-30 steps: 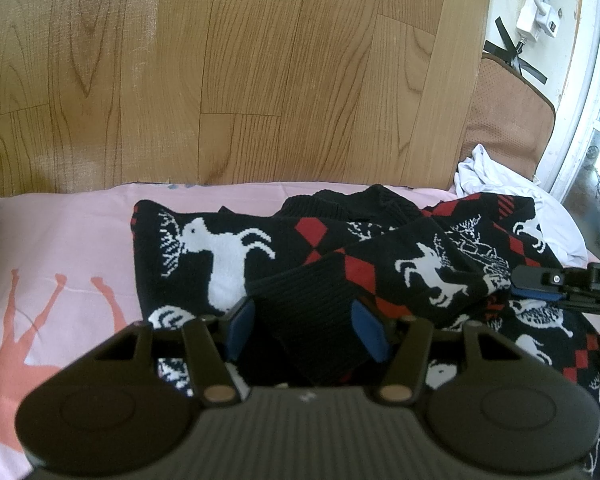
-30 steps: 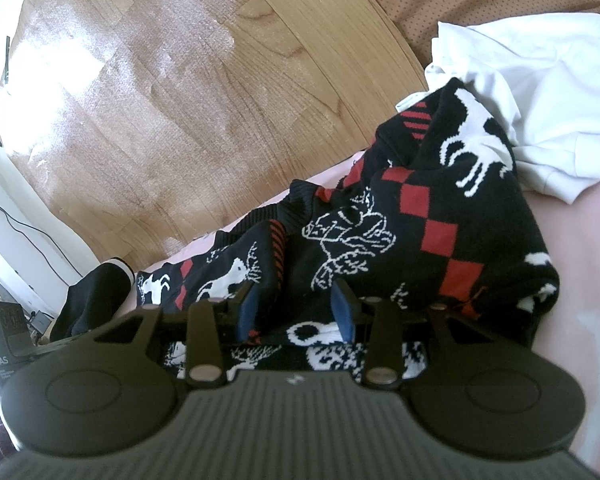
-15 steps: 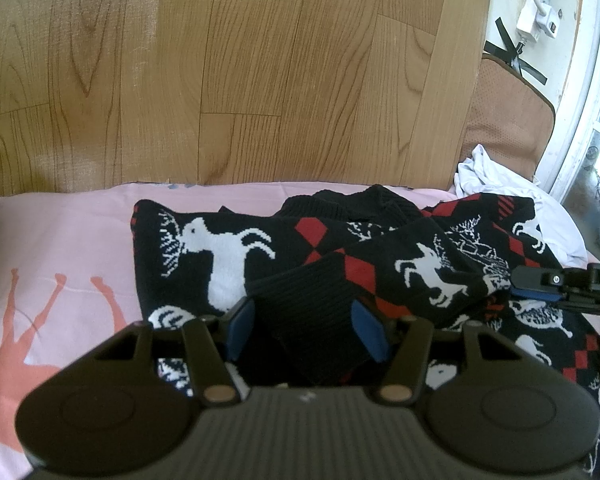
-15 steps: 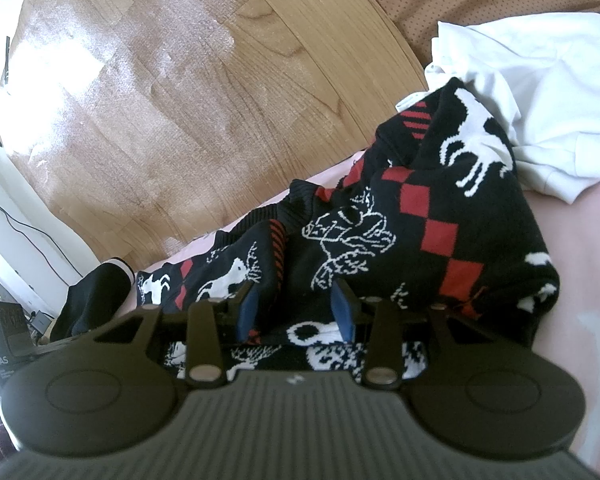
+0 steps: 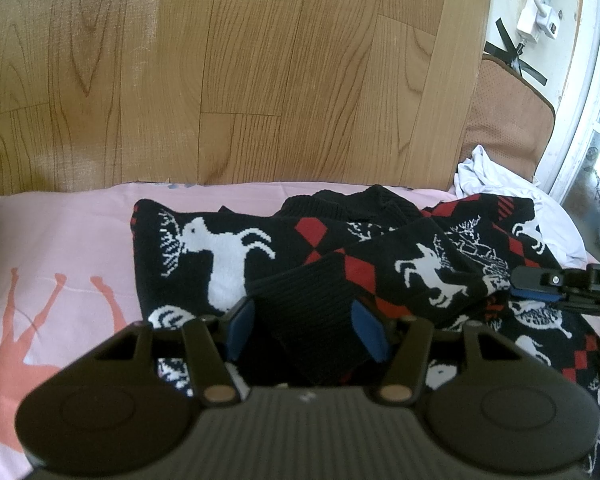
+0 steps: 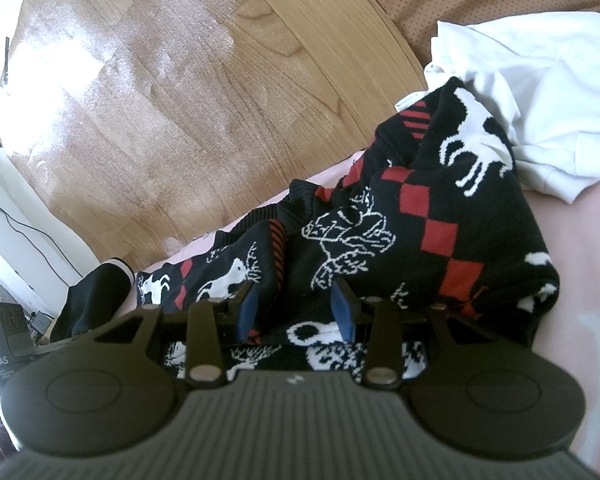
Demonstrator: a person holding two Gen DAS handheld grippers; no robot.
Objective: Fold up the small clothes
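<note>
A black knitted sweater (image 5: 220, 248) (image 6: 420, 208) with white deer and red diamonds lies crumpled on the pink sheet (image 5: 60, 240). One sleeve is folded across it, and its ribbed black cuff (image 5: 308, 300) lies between the blue pads of my left gripper (image 5: 304, 332). The jaws stand half apart around the cuff and I see no pinch in it. My right gripper (image 6: 294, 312) hovers over the sweater's lower middle, jaws half apart, with flat knit between the pads. Its fingers (image 5: 540, 284) reach in from the right in the left wrist view.
A white garment (image 6: 540, 80) (image 5: 500, 184) lies bunched at the sweater's far right. Behind it is a brown dotted cushion (image 5: 504, 120). The wooden floor (image 5: 260, 60) begins past the sheet's far edge. A black item with a white band (image 6: 96, 292) sits at the left.
</note>
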